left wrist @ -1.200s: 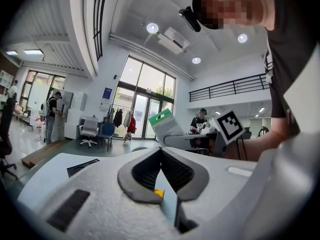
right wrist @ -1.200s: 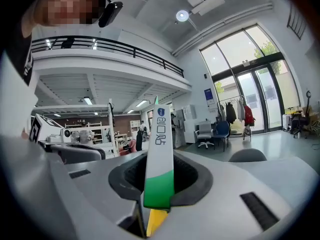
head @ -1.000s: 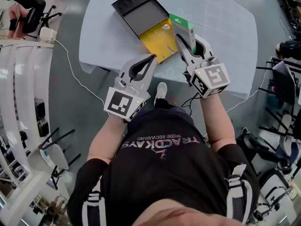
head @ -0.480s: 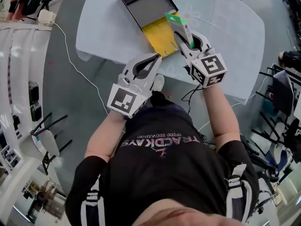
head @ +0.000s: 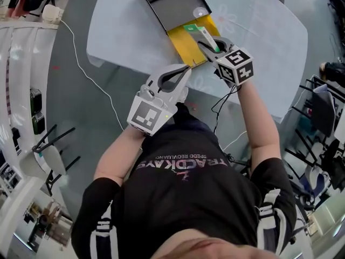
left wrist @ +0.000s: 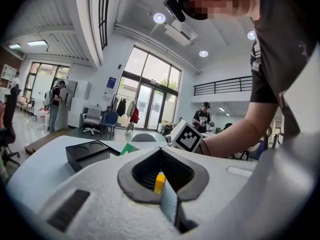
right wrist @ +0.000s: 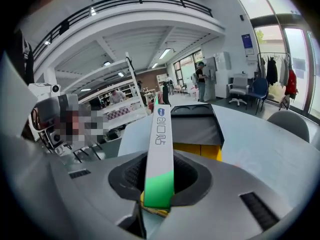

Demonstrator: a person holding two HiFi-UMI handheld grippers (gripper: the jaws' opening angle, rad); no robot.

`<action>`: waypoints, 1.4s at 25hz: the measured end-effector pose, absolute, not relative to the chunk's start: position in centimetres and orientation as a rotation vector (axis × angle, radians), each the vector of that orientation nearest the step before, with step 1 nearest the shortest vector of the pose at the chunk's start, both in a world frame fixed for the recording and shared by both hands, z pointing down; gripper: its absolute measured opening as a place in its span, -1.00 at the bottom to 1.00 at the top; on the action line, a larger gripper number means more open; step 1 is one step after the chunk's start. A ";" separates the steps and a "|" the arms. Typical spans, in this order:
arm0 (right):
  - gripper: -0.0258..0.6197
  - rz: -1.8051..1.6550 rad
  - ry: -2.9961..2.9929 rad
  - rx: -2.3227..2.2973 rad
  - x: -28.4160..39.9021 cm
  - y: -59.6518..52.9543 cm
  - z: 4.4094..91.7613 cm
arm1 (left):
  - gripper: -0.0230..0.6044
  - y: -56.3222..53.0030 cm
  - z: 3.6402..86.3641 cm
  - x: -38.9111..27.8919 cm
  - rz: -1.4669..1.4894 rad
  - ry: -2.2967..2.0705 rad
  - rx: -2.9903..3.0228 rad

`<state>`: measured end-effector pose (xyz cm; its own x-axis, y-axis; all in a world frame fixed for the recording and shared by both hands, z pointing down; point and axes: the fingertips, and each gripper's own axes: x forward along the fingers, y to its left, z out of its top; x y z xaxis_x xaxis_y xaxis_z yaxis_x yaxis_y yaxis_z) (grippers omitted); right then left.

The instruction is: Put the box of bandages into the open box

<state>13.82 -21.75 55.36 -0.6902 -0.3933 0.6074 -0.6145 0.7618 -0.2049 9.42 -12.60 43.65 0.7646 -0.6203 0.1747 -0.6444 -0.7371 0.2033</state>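
The open box lies on the pale table, its black lid [head: 171, 4] folded back and its yellow inside [head: 186, 46] facing up. My right gripper [head: 207, 43] is shut on the bandage box [head: 200, 34], a slim white carton with a green end, tilted nose-down over the yellow inside. In the right gripper view the bandage box [right wrist: 161, 144] stands edge-on between the jaws, with the black lid [right wrist: 196, 121] and yellow inside [right wrist: 202, 150] behind it. My left gripper [head: 186, 69] hovers shut and empty just off the table's near edge. The left gripper view shows the lid [left wrist: 87, 154].
The round pale table [head: 259, 47] carries only the open box. A white cable [head: 86, 74] runs over the grey floor to the left. Office chairs and stands ring the floor at left and right. People stand far off in the hall.
My right gripper has carried the bandage box down and forward, from beside the yellow inside to over it, tipping nose-down. The left gripper has sunk slightly.
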 end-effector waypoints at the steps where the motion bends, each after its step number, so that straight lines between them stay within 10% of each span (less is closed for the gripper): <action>1: -0.64 0.540 -2.393 0.734 13.8 -21.9 56.0 | -0.87 -12.7 43.7 9.3 0.144 -0.986 2.713; 35: -0.64 0.594 -1.918 0.125 13.0 -20.3 67.6 | -0.87 -10.0 46.2 7.1 0.166 -1.044 2.604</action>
<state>13.01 -20.28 67.63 -0.4215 0.1823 0.8883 -0.3515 0.8701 -0.3453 7.10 -9.99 46.19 0.7248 -0.6504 0.2271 -0.6888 -0.6774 0.2584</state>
